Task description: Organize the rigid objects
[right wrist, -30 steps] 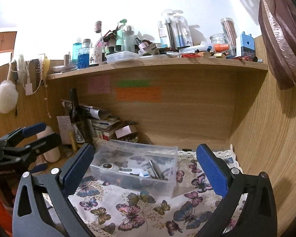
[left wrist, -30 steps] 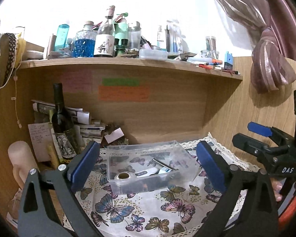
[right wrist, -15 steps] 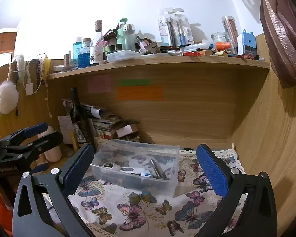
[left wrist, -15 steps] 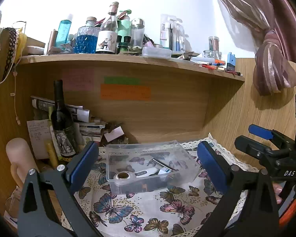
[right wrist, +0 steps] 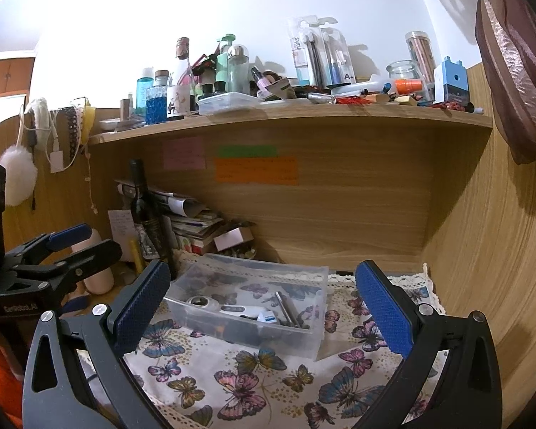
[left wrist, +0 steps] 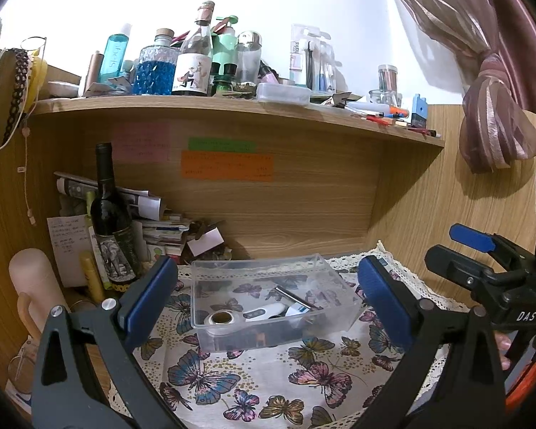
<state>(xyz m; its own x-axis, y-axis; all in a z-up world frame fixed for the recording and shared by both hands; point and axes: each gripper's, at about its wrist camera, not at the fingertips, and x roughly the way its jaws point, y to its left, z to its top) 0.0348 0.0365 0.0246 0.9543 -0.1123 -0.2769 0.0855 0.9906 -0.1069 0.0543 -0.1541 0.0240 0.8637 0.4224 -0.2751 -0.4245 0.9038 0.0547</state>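
**Sizing up the bin before any grasp**

Judging from both wrist views, the clear plastic bin (left wrist: pixel 271 304) sits on the butterfly cloth (left wrist: pixel 253 386) covering the desk, at 12 o'clock from each gripper and a little way off. I read it as light, thin-walled and somewhat slick; it would flex if squeezed across its width, so I would take it by a rim near a corner, or push it flat along the cloth.

Inside lie a tape roll (left wrist: pixel 221 319) at 9 o'clock, a white thermometer-like stick (left wrist: pixel 264 311) in the middle, and a metal rod (left wrist: pixel 296 297) towards 2 o'clock. All three look stiff and light. The rod is smooth and thin, likely to slip or roll; I would pinch it mid-length. The roll offers its edge.

My left gripper (left wrist: pixel 268 296) is spread wide, pads on either side of the bin in view yet short of it, holding nothing. My right gripper (right wrist: pixel 264 304) is equally wide and empty, touching nothing. A wine bottle (left wrist: pixel 109 221) stands at 10 o'clock, near the bin; I judge it breakable and worth avoiding.
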